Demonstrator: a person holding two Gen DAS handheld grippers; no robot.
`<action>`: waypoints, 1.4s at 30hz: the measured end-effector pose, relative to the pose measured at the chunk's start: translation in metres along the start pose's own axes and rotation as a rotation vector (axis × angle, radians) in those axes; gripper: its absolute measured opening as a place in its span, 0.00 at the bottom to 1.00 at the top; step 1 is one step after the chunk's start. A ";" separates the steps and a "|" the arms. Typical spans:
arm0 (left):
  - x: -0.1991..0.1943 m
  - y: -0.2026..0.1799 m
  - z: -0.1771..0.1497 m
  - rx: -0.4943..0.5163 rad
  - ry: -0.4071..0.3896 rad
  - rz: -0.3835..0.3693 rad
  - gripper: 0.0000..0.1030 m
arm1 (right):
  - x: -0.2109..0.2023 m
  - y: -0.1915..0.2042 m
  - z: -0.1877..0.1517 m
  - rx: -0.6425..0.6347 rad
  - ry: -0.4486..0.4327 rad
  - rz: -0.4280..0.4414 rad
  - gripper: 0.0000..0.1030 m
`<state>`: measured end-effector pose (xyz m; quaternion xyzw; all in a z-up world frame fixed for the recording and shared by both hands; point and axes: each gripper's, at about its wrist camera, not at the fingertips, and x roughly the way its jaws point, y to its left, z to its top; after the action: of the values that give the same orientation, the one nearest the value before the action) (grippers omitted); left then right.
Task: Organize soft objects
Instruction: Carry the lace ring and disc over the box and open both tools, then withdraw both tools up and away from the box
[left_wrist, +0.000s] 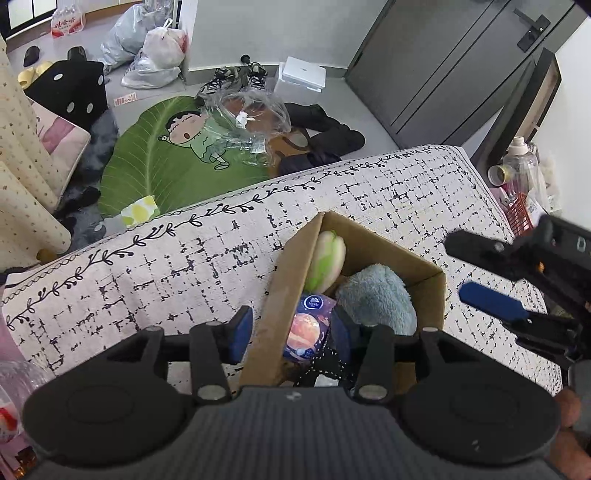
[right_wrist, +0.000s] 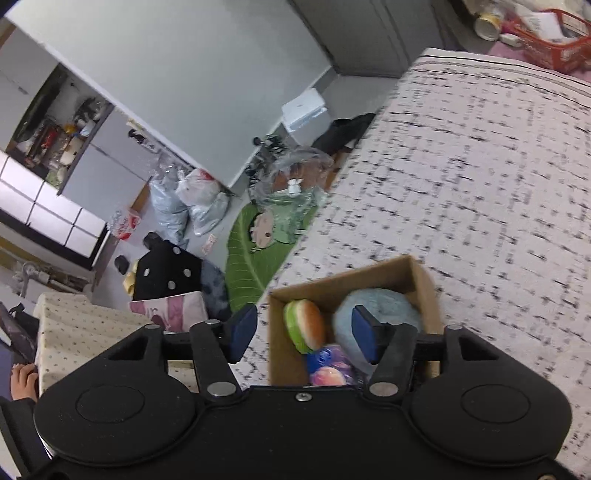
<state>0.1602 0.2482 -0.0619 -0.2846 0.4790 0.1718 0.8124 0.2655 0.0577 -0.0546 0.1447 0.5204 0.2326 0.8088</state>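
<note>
Both grippers, left (left_wrist: 291, 328) and right (right_wrist: 301, 332), are hovering with jaws apart, holding nothing, over the cardboard box (left_wrist: 430, 284) on the patterned blanket (left_wrist: 184, 258). The blue fluffy towel (left_wrist: 380, 295) inside is looking light and squashy; grab its bunched middle.

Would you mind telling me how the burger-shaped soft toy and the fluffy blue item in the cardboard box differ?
The burger toy is smooth and multicoloured, with a tan bun and green and white layers; the fluffy blue item is shaggy and one pale blue. The burger toy stands on edge against the wall of the cardboard box, while the fluffy blue item lies bunched in a mound. The blue item takes up more of the box. Both sit inside the box, ungripped.
</note>
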 end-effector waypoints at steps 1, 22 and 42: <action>-0.002 -0.001 0.000 0.004 -0.002 0.003 0.48 | -0.003 -0.005 0.000 0.007 -0.001 -0.009 0.58; -0.053 -0.036 -0.039 0.251 -0.105 0.000 0.79 | -0.095 -0.042 -0.049 -0.192 -0.138 -0.165 0.92; -0.088 -0.044 -0.104 0.433 -0.070 0.015 0.92 | -0.159 -0.071 -0.124 -0.198 -0.204 -0.290 1.00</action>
<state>0.0714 0.1477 -0.0114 -0.0936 0.4784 0.0804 0.8694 0.1131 -0.0870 -0.0172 0.0108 0.4256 0.1482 0.8926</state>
